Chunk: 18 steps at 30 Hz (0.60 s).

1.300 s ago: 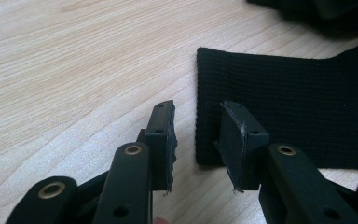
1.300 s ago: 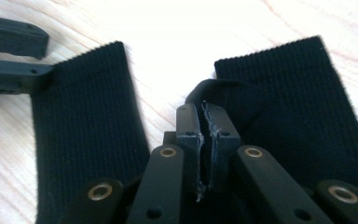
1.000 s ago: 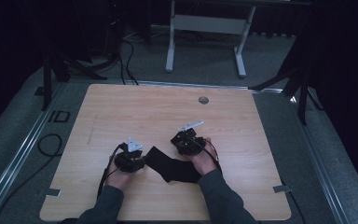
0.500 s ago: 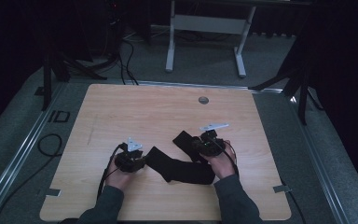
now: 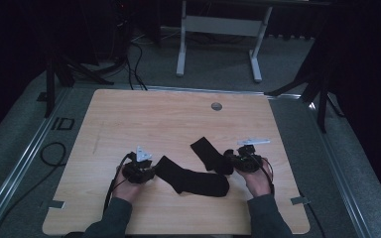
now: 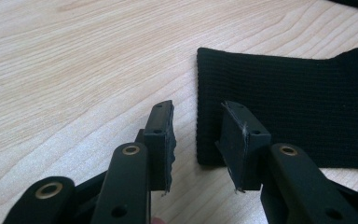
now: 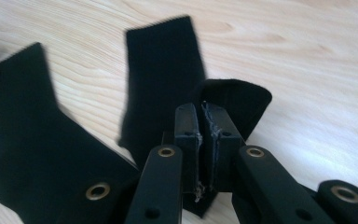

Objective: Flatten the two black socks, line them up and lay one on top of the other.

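We work 2 black socks on the table.
Our right gripper clamps the upper sock; our left gripper, jaws apart, straddles the lower sock cuff's edge.

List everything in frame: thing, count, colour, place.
sock on the right: 1, black, on the table right of centre, one end pinched in the right hand-held gripper
sock on the left: 1, black, flat on the table between the two hands, its cuff edge lying in front of the left hand-held gripper
table: 1, light wood, centre of the high view
round cap: 1, grey, set in the table near its far edge
desk frame: 1, white, on the floor beyond the table
cables: several, black, on the floor at far left
left hand-held gripper: 1, black, jaws apart, nothing pressed
right hand-held gripper: 1, black, jaws shut on sock fabric
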Motion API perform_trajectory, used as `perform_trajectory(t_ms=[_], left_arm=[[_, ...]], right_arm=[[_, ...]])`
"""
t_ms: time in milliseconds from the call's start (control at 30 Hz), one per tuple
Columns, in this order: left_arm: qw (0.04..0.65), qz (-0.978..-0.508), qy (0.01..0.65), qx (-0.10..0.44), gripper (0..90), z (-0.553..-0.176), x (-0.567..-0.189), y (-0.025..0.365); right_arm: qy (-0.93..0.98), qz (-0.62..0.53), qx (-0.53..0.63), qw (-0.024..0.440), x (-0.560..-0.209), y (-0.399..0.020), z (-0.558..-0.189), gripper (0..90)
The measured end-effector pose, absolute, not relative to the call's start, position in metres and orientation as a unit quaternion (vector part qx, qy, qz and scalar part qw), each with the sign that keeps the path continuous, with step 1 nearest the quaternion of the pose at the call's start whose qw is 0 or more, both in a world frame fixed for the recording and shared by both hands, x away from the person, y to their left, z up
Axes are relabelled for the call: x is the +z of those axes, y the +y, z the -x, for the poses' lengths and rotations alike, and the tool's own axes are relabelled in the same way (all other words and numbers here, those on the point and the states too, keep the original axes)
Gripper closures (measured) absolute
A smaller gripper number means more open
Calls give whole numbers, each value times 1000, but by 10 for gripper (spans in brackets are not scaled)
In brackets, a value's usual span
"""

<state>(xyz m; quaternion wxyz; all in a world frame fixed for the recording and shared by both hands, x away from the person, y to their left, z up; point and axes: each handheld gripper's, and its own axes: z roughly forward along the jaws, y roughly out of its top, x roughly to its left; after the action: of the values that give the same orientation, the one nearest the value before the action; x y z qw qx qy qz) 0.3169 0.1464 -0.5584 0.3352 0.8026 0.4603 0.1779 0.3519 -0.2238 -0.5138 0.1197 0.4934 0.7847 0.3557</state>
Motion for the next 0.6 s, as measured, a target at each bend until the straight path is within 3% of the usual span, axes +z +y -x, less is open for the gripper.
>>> perform_trajectory(t_ms=[133,267,400,600], left_arm=[[335,-803,460,176,639,-317,-558,147],[339,-802,462,169,637,-318,-559,148],[340,-801,463,167,637,-318,-559,148],[340,-803,460,165,637,-318,-559,147]], right_arm=[[776,-510,353,118,-522,-243,-350,833],[788,-511,318,130,-526,-256,-349,685],[785,-505,328,147,-516,-263,-346,591],[801,-473,332,158,-502,-248,-353,554]])
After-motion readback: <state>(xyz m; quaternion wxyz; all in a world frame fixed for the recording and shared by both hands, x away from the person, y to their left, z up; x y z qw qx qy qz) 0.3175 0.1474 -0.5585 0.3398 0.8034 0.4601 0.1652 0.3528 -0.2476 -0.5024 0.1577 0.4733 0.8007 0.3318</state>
